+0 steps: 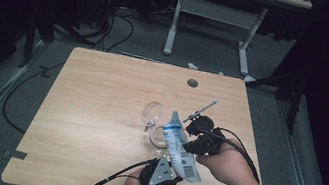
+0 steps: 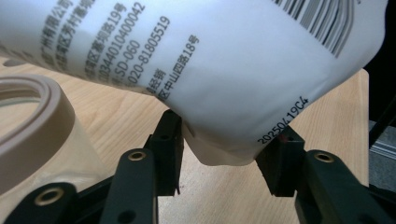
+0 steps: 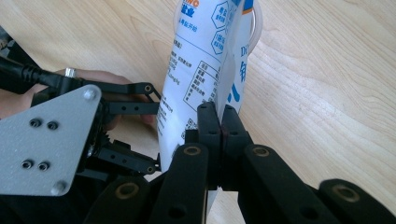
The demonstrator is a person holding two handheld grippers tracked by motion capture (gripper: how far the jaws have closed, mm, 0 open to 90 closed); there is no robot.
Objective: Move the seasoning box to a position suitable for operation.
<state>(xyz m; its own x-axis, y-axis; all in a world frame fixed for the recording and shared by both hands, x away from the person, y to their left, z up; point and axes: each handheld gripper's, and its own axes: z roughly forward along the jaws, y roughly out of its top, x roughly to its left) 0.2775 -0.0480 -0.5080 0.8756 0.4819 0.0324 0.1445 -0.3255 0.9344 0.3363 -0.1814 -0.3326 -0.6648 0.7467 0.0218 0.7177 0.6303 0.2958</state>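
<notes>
A white pouch with blue print and a barcode is held tilted above the table's front right. My left gripper is shut on its lower corner, with a jaw pressed against each side. My right gripper is shut on the pouch's thin side edge, with its jaws almost together. The left gripper with its grey plate sits to the left in the right gripper view. A clear jar with a beige rim lies just beyond the pouch, and its ring shows behind the pouch.
A thin rod-like tool lies on the wooden table beyond my right gripper. A round cable hole sits near the far edge. Cables trail from both grippers off the front edge. Another desk's legs stand behind.
</notes>
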